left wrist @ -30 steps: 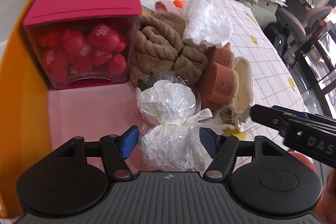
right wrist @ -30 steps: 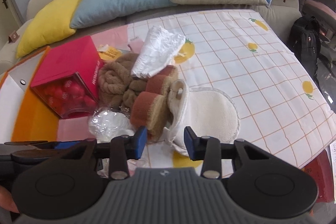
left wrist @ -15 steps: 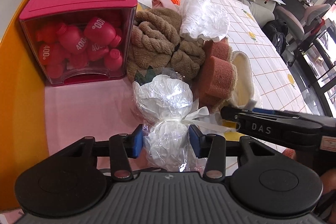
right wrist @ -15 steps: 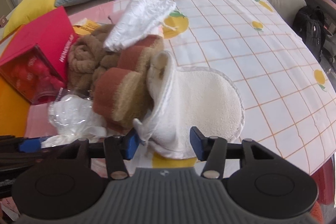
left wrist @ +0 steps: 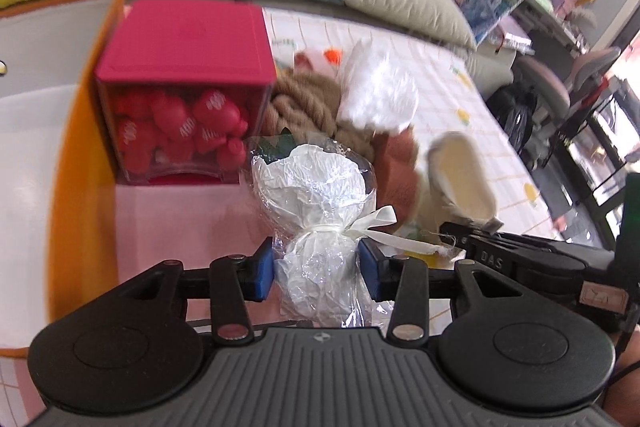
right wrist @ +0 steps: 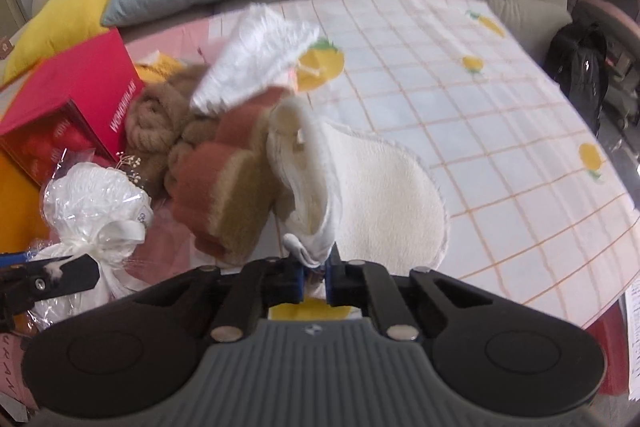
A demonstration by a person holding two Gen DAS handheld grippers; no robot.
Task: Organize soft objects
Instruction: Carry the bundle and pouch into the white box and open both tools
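Both grippers, left gripper [left wrist: 316, 269] and right gripper [right wrist: 315, 279], share ribbed grey bodies, black round-hubbed linkage arms with silver screws, and blue pads.

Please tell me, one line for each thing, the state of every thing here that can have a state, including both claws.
Left claw: closed on the wrapped white bundle.
Wrapped white bundle: tied with a ribbon, held at its lower part.
Right claw: has just closed, pinching the cream mitt's edge.
Cream mitt: lying on the tablecloth, cuff standing up.
Red box: lid on, full of red pieces.
Brown rope towel: twisted, in the pile.
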